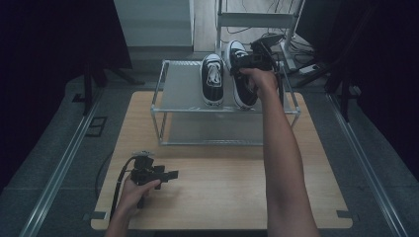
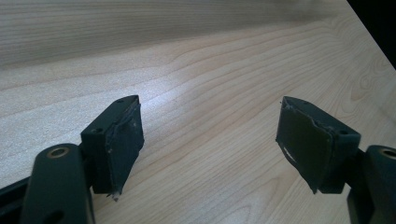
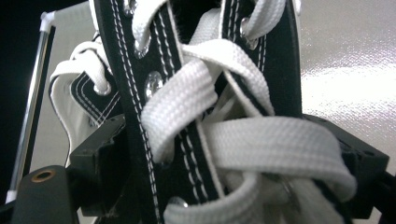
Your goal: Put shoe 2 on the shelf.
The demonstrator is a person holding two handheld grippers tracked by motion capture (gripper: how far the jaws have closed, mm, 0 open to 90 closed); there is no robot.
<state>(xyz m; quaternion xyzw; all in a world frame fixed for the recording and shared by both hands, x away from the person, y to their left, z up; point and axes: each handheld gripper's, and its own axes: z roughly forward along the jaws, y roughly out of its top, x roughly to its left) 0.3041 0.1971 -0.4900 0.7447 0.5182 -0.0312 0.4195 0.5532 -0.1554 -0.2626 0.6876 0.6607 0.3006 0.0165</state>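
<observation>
A wooden counter (image 1: 222, 192) is seen from above, and a low metal-framed rack (image 1: 183, 86) with a pale grey shelf is set along its far edge. Two black canvas shoes with white laces and white toe caps are placed on the rack's top shelf, toes pointing away from the person. The left shoe (image 1: 212, 81) is laid flat near the middle of the shelf, and the right shoe (image 1: 240, 84) is found just beside it, toward the shelf's right end.

The right arm is stretched forward across the counter, and the right tool (image 1: 247, 66) is brought down over the right shoe's laced upper. In the right gripper view, the black upper (image 3: 140, 116) and the white laces (image 3: 261, 144) are seen packed between the two black jaws, with a jaw set against each side, so the right shoe is grasped by the right tool at its lacing. The left shoe (image 3: 84, 98) is seen behind it, on the pale shelf.

The left tool (image 1: 170, 175) is held low over the near-left part of the counter, well apart from the rack. In the left gripper view, its jaws are parted with nothing between them, and bare wood grain (image 2: 210, 93) is seen under them; the worn pads (image 2: 123, 140) are released.
</observation>
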